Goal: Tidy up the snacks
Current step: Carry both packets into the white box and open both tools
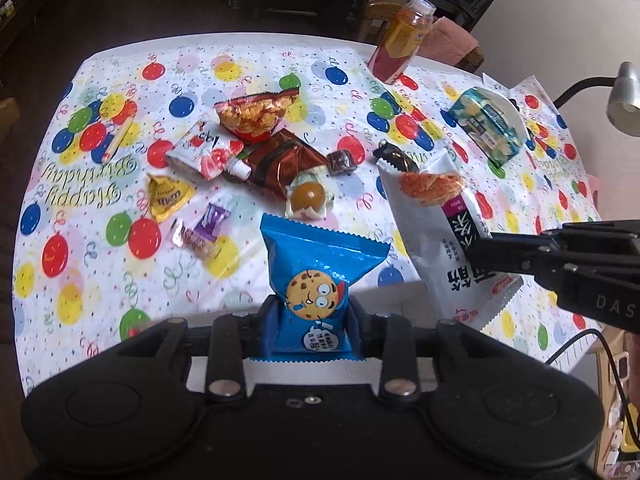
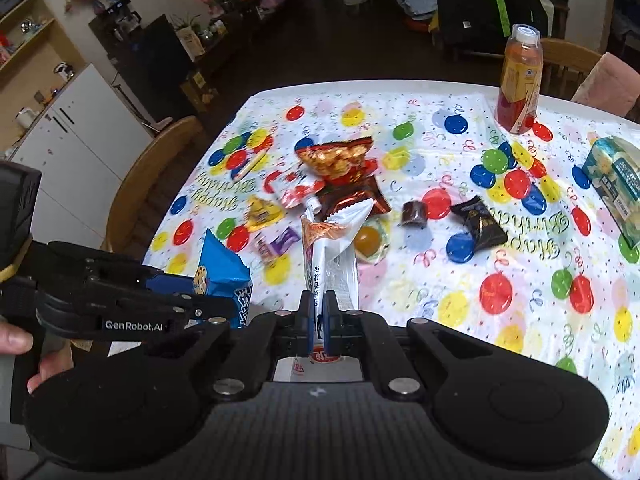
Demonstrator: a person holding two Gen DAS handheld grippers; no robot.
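My left gripper [image 1: 314, 320] is shut on a blue cookie packet [image 1: 320, 264], held upright above the table's near edge; the same packet [image 2: 222, 276] shows at the left of the right wrist view. My right gripper [image 2: 319, 320] is shut on a white snack pouch [image 2: 330, 248] with an orange picture, lifted off the cloth; that pouch [image 1: 436, 224] hangs to the right in the left wrist view. Several loose snacks lie mid-table: a red chip bag [image 1: 256, 114], a brown foil pack [image 1: 280, 160], a yellow candy [image 1: 166, 196], a round candy [image 1: 308, 196].
The table wears a balloon-print cloth [image 1: 100, 160]. An orange drink bottle [image 1: 400, 40] stands at the far edge, a blue-green tissue pack [image 1: 486, 124] at far right. A black wrapper [image 2: 478, 222] and brown cube [image 2: 414, 214] lie centre-right. Wooden chair [image 2: 156, 176] at left; a hand [image 2: 24, 344] holds the left gripper.
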